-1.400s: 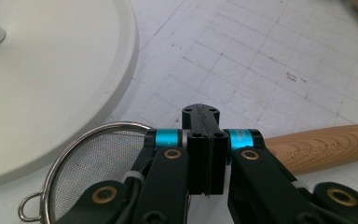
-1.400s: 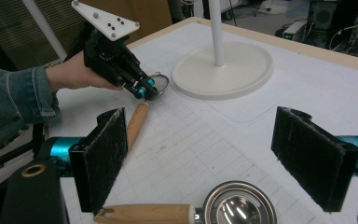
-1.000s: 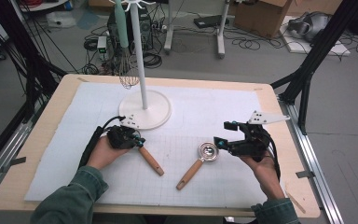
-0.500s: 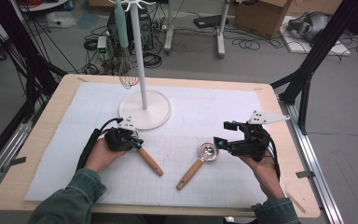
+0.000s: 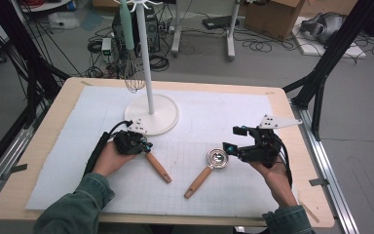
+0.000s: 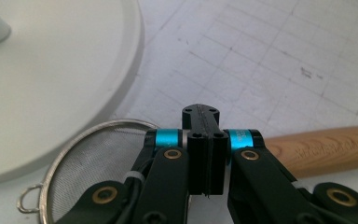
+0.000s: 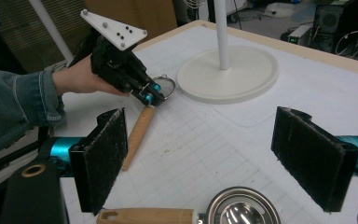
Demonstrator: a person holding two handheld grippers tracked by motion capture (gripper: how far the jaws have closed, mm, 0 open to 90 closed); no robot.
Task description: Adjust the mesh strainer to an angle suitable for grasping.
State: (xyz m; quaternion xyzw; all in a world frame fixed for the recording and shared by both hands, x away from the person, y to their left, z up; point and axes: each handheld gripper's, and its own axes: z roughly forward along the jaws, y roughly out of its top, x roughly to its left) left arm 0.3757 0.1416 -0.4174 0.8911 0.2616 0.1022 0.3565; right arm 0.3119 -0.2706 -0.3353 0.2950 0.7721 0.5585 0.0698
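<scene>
— Across table [image 5: 44,146], on white mat [image 5: 233,112]: stand [image 5: 163,119] at rear, whisk [image 5: 134,78] hung near its top. Why set so far back?
— Probably to leave the near mat free for work. Just beside the stand's base: strainer [image 5: 158,167], flat, wooden handle toward the person. Right of it, apart: scoop [image 5: 216,158], also flat, bowl upward.
— And the tongs?
— Left gripper [image 5: 143,146]: pressed together, low over the strainer's neck, likely because the thinnest part suits a pinch. Right gripper [image 5: 232,140]: spread wide, level, aimed at the scoop's bowl, touching nothing.
— Gained from each view?
— Left gripper view: left gripper [image 6: 200,140] closed, strainer [image 6: 88,158] mesh and small loop [image 6: 28,205] beneath; neck hidden under the pads, so an actual grip cannot be told. Right gripper view: right gripper [image 7: 214,154] with its pads well apart, scoop [image 7: 242,207] low between them; farther off, left gripper [image 7: 149,97] side-on, tip where the strainer [image 7: 137,133] handle meets the mesh. High view: whole layout, whisk included.
</scene>
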